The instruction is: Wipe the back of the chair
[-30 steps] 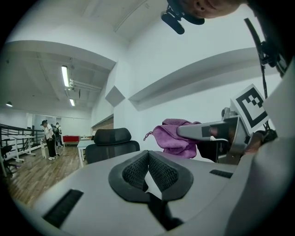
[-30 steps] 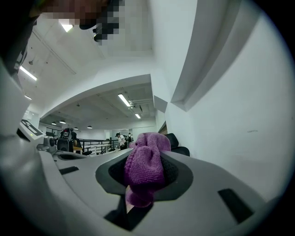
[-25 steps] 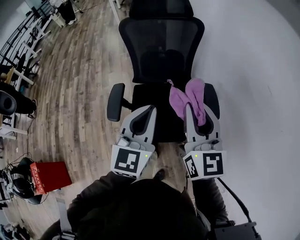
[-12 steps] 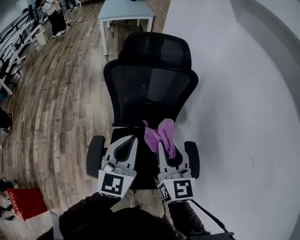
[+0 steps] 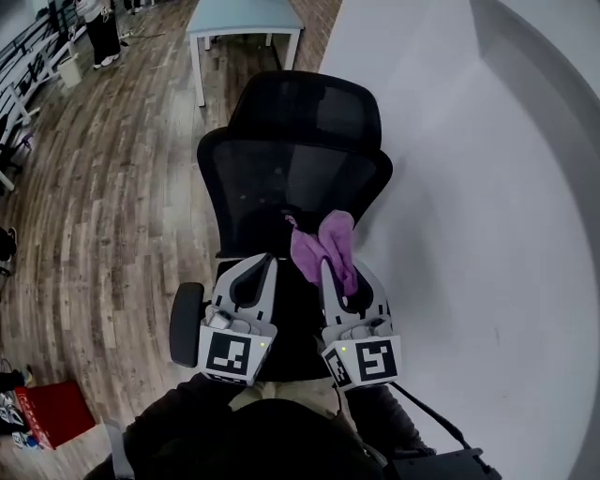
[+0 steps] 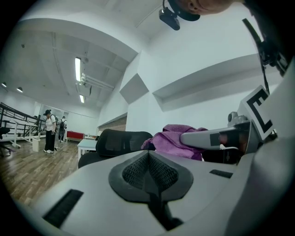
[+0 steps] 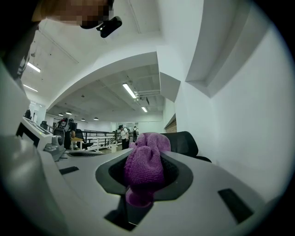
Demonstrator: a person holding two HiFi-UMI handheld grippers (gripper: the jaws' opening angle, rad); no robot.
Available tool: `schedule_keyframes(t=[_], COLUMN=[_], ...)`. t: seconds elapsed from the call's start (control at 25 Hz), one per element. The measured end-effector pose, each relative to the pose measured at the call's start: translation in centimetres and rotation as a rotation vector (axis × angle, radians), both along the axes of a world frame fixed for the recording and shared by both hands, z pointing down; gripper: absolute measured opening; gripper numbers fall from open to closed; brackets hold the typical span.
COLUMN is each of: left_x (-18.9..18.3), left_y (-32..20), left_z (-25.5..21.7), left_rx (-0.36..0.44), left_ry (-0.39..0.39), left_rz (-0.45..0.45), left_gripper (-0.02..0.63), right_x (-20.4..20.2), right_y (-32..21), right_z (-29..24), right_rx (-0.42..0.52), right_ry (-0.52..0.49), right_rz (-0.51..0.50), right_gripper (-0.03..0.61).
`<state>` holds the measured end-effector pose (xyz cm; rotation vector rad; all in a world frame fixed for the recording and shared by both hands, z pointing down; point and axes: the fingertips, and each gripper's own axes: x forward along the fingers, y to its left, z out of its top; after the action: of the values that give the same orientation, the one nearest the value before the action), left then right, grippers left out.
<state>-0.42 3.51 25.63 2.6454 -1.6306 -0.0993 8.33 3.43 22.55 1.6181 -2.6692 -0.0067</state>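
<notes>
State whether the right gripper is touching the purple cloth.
Touching. The right gripper view shows the right gripper shut on the purple cloth, which bulges out from between its jaws.

Black mesh chair back (image 5: 295, 187), fuzzy purple cloth (image 5: 324, 246), matt wood-plank floor (image 5: 122, 178).

Wood-plank floor (image 5: 112, 187) — carries: black chair (image 5: 291, 178), close to the white wall (image 5: 469, 234); pale table (image 5: 244, 19) beyond it; red box (image 5: 52, 411), lower left.

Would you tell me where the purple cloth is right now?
Head view, right of centre: the purple cloth is clamped in the right gripper, in front of the chair's mesh backrest.
</notes>
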Motion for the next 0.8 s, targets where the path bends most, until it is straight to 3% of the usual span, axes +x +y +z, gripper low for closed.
schedule_keyframes(t=[0.16, 0.36, 0.6, 0.8], left_x=[0.4, 2.8, 3.6, 5.3], left_y=[-2.0, -3.6, -5.8, -8.1], left_z=[-0.9, -0.1, 2.1, 2.8], left_rx=[0.0, -0.012, -0.067, -0.115], left_ry=[0.015, 0.006, -0.093, -0.081], left_rz=[-0.058, -0.052, -0.072, -0.104], left_gripper=[0.009, 0.009, 0.009, 0.009], right_x=[0.9, 2.8, 4.0, 5.7], right_y=[-2.0, -4.3, -7.0, -9.3], right_z=[-0.4, 1.7, 3.2, 4.7], right_rx=[0.02, -0.029, -0.055, -0.079], right_ry=[-0.002, -0.034, -0.084, -0.113], right_rz=[-0.021, -0.029, -0.049, -0.075], right_gripper=[0.098, 0.098, 0.098, 0.098])
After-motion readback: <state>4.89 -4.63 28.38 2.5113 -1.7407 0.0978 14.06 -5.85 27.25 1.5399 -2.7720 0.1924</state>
